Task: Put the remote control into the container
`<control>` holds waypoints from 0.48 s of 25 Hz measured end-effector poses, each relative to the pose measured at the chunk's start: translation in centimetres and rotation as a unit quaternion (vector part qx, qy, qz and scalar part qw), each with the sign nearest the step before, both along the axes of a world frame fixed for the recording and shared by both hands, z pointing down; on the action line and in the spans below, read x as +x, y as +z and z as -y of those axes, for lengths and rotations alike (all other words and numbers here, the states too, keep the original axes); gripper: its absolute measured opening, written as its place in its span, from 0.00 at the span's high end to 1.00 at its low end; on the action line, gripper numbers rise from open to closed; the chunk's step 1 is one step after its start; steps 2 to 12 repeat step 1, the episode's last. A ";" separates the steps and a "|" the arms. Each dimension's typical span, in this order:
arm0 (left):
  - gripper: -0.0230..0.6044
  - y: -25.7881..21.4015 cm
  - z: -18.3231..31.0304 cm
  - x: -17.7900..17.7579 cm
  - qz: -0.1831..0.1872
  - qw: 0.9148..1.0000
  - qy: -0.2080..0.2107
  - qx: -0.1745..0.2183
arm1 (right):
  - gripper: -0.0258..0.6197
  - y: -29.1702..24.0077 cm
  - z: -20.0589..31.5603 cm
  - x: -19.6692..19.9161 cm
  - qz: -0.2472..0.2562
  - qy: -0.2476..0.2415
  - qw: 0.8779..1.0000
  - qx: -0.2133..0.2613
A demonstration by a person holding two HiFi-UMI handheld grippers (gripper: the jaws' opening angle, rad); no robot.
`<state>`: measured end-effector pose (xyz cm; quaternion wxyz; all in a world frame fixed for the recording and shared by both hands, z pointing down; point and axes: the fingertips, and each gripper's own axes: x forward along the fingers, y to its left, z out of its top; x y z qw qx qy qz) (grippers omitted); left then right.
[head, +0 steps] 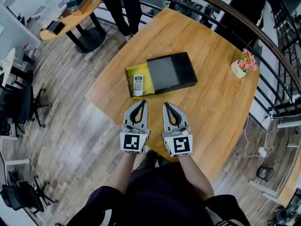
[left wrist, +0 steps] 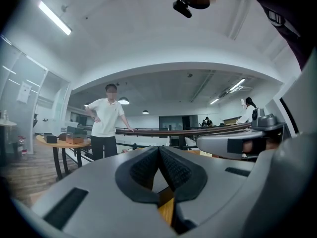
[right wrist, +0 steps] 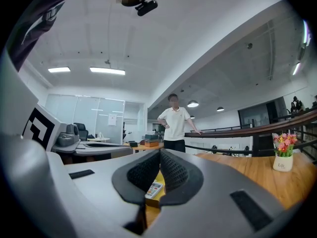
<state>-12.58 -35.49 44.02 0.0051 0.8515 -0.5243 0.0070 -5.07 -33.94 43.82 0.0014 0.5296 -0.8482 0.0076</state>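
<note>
- The left gripper (head: 141, 101) (left wrist: 159, 150) was held just above the near edge of the round wooden table (head: 221, 107); its jaws were seen clenched, pads touching, with nothing between them.
- The right gripper (head: 168, 104) (right wrist: 160, 152) was held just beside it at 3 o'clock; its jaws were likewise pressed together and nothing was grasped.
- The white rectangular remote control (head: 138, 84) (right wrist: 154, 187) was seen lying flat on a yellow flat mat (head: 130, 75), at 12 o'clock from the left gripper's tips and apart from them.
- The black shallow rectangular container (head: 171, 72) was seen at 3 o'clock from the remote control, just beside it, resting partly over the mat.
- A small white pot of pink flowers (head: 242, 65) (right wrist: 282, 158) was noted at 2 o'clock on the table, well apart.
- A person in a white shirt (head: 120, 4) (left wrist: 106, 128) (right wrist: 174, 125) was seen standing at 12 o'clock beyond the table.
</note>
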 end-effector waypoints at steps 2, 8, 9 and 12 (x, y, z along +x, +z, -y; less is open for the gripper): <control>0.94 -0.1 0.0 0.0 -0.013 1.000 -0.001 0.010 | 0.93 0.0 0.0 0.0 -0.001 0.000 1.000 0.001; 0.94 -0.1 0.0 0.0 -0.013 1.000 -0.001 0.010 | 0.93 0.0 0.0 0.0 -0.001 0.000 1.000 0.001; 0.94 -0.1 0.0 0.0 -0.013 1.000 -0.001 0.010 | 0.93 0.0 0.0 0.0 -0.001 0.000 1.000 0.001; 0.94 -0.1 0.0 0.0 -0.013 1.000 -0.001 0.010 | 0.93 0.0 0.0 0.0 -0.001 0.000 1.000 0.001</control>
